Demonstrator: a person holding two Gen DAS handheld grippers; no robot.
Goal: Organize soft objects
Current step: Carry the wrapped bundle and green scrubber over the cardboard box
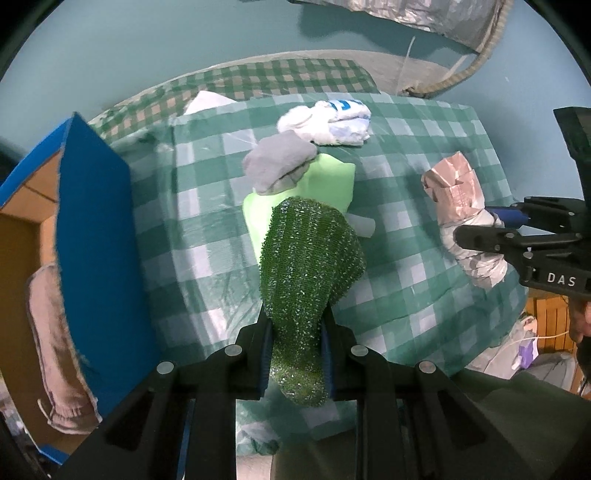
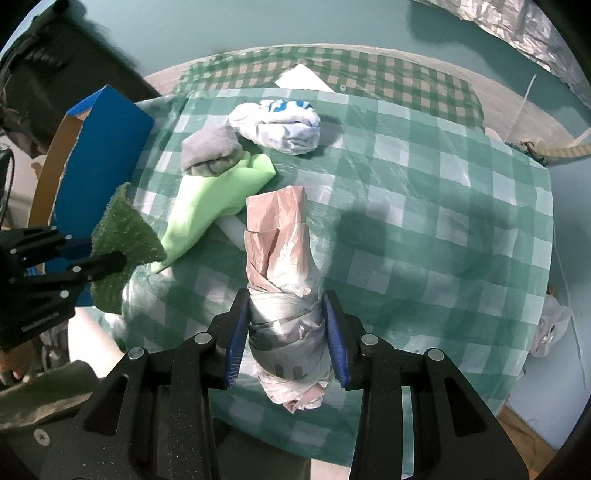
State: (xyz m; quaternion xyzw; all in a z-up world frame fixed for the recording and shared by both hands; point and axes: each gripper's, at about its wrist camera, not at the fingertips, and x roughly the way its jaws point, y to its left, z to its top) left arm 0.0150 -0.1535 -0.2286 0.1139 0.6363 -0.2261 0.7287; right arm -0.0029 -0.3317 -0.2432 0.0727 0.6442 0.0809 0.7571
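Grip comes first: the left gripper (image 1: 295,354) has its fingers clamped on the green scouring cloth (image 1: 310,258), the right gripper (image 2: 288,332) on the bundled plastic bag (image 2: 284,295), both lifted clear of the tabletop (image 2: 424,206). Each load should travel separately to the blue box (image 1: 92,229) at the left, above the lime cloth (image 2: 218,195), grey sock (image 2: 210,151) and white bundle (image 2: 280,125) lying beyond.

wall (image 1: 147,33): teal | table (image 2: 461,229): green-white checked cloth | light: dim

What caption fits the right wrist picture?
Right claw grips a rolled plastic bag above the checked tablecloth; left claw holds a green scrubber.
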